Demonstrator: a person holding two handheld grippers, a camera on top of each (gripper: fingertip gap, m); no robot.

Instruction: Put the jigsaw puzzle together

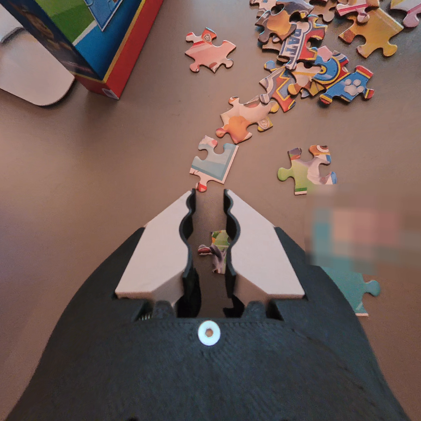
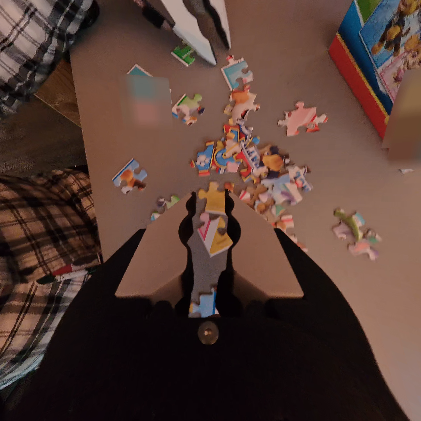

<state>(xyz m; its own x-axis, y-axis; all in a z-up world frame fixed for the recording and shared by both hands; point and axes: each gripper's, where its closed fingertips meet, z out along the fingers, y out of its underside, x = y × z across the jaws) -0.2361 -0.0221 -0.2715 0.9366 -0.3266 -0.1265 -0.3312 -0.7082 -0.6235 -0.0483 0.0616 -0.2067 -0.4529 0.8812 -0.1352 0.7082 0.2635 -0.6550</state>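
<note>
White block lettering runs across one blue-and-red puzzle piece [image 1: 296, 43] in the heap [image 1: 319, 45] on the counter [image 1: 114, 182]. A small printed mark sits on the red box [image 1: 114, 57] at its lower corner, too blurred to read.

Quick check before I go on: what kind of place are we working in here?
Most likely a home room, not a lab. A low grey-brown table holds loose puzzle pieces and a children's puzzle box; plaid fabric, perhaps bedding or clothing, lies beside it above wood flooring.
</note>
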